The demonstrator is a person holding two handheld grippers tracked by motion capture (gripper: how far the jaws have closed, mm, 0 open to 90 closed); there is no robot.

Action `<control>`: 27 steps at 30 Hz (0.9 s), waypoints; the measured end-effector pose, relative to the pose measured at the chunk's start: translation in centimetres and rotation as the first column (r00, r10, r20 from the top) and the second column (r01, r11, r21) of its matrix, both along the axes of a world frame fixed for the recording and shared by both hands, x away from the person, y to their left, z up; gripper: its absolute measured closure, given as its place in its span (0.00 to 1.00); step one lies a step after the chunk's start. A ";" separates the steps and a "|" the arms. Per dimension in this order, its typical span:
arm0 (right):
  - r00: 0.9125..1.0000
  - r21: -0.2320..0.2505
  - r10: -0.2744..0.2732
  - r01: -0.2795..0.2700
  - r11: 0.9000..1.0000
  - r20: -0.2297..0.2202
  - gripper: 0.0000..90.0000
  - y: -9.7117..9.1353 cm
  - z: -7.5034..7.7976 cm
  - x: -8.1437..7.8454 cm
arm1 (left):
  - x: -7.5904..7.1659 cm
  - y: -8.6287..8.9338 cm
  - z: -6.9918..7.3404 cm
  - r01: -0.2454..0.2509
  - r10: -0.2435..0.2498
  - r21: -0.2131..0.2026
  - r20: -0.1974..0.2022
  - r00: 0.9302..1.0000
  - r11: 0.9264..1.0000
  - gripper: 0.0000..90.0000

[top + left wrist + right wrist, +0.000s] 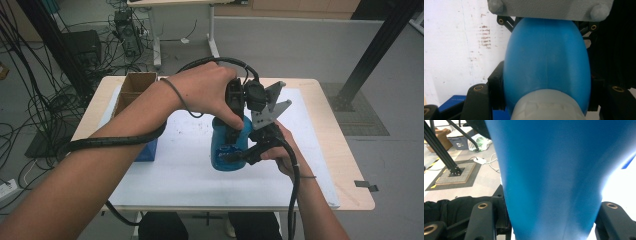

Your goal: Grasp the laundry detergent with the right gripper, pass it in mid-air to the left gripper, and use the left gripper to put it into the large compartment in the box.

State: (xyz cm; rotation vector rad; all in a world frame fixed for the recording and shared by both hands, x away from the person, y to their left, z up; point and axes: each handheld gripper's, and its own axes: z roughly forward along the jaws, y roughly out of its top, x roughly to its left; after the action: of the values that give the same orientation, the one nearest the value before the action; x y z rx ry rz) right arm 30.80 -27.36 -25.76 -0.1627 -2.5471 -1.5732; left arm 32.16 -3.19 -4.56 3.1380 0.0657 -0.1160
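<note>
Over the middle of the white surface (165, 175), both grippers are meeting on one blue bottle (227, 150), which is standing upright there, just right of centre. Left gripper (235, 131) is coming down on it from above, and in the left gripper view its jaws are sitting tight against the rounded blue body on both sides, with a pale grey neck or cap (547, 106) at the bottom of that view. Right gripper (240, 154) is coming in from the right side, lower down, jaws clamping the blue body too, which is looking really close up in the right gripper view. So both are gripping the same bottle. Off to the left, a cardboard box (134, 87) is sitting at the far corner, with a blue box (147, 150) nearer, well apart from the bottle.
</note>
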 end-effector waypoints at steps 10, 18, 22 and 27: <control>1.000 0.003 0.001 -0.001 1.000 0.004 0.47 0.0 0.1 0.0 | 0.0 0.1 0.2 0.002 -0.002 -0.003 0.000 1.000 1.000 0.42; 1.000 0.003 -0.003 0.003 1.000 0.001 0.47 0.0 0.1 0.0 | 0.1 0.2 0.1 0.004 -0.004 -0.008 -0.002 1.000 1.000 0.42; 1.000 0.002 -0.004 0.004 1.000 0.002 0.47 0.0 0.1 0.0 | 0.1 0.2 0.1 0.006 -0.006 -0.008 0.002 1.000 1.000 0.42; 1.000 0.003 -0.006 0.006 1.000 0.003 0.47 -0.1 0.1 -0.1 | -0.1 0.2 0.2 0.006 -0.006 -0.007 0.006 1.000 1.000 0.42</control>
State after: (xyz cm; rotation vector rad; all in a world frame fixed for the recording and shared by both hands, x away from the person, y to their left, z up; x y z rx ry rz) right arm 30.73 -27.41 -25.68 -0.1675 -2.5483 -1.5809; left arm 32.11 -3.03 -4.36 3.1317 0.0561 -0.1065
